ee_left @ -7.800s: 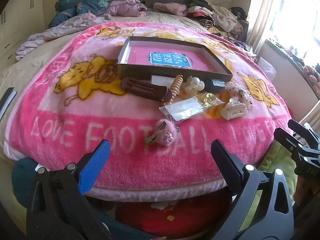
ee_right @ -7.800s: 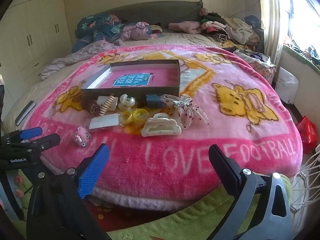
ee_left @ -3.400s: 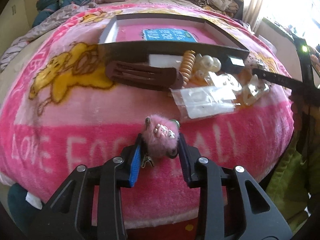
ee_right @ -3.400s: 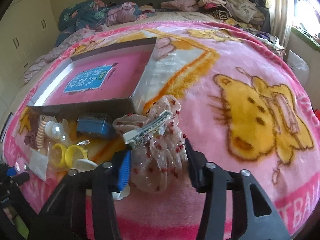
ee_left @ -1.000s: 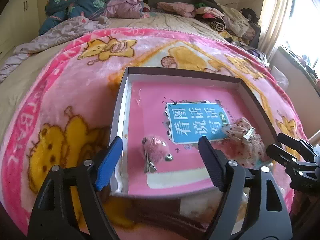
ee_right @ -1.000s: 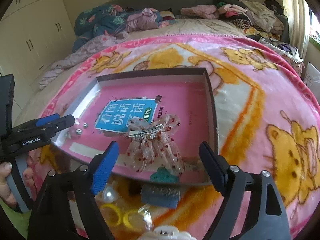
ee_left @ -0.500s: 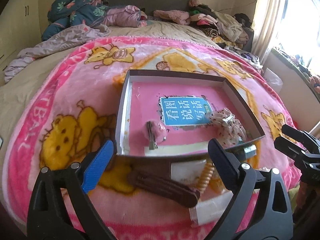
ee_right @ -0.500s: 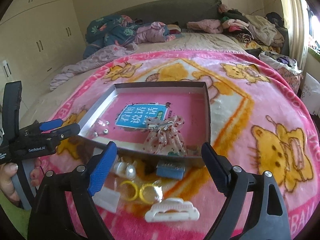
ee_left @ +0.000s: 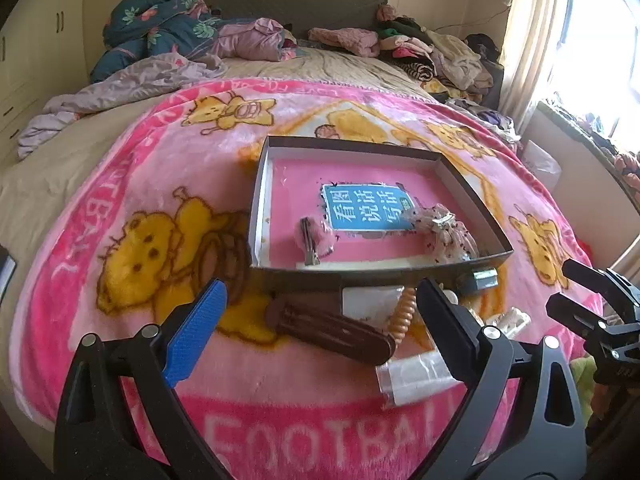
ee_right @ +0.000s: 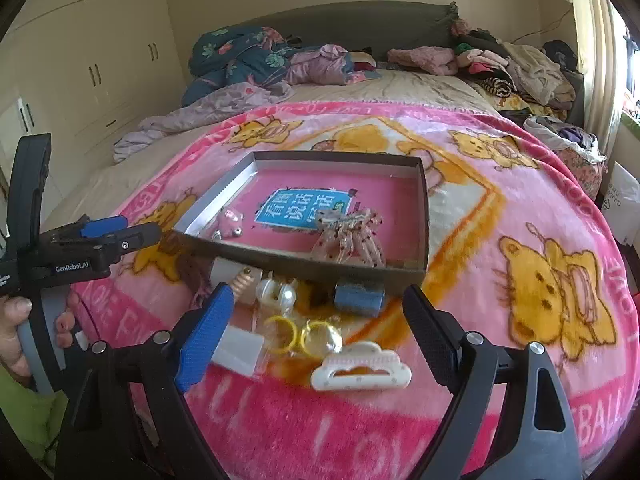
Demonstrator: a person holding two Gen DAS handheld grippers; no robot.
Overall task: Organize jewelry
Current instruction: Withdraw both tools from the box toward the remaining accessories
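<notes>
1. Since the earlier frames, the fluffy pink clip (ee_left: 316, 238) and the dotted bow clip (ee_left: 448, 232) have been moved from the blanket (ee_left: 120, 184) into the box (ee_left: 260, 200), at frame centre.
2. Both claws are drawn back: the left claw (ee_left: 320, 320), just opened further, and the right claw (ee_right: 316, 320) gape wide, empty.
3. Left below the box: brown barrette (ee_left: 332, 330), white claw clip (ee_right: 360, 366), yellow rings (ee_right: 304, 334).

Pink cartoon blanket (ee_left: 120, 184), crumpled floral quilt (ee_right: 240, 60), heaped clothes (ee_left: 432, 52), cream wardrobe (ee_right: 100, 52)
</notes>
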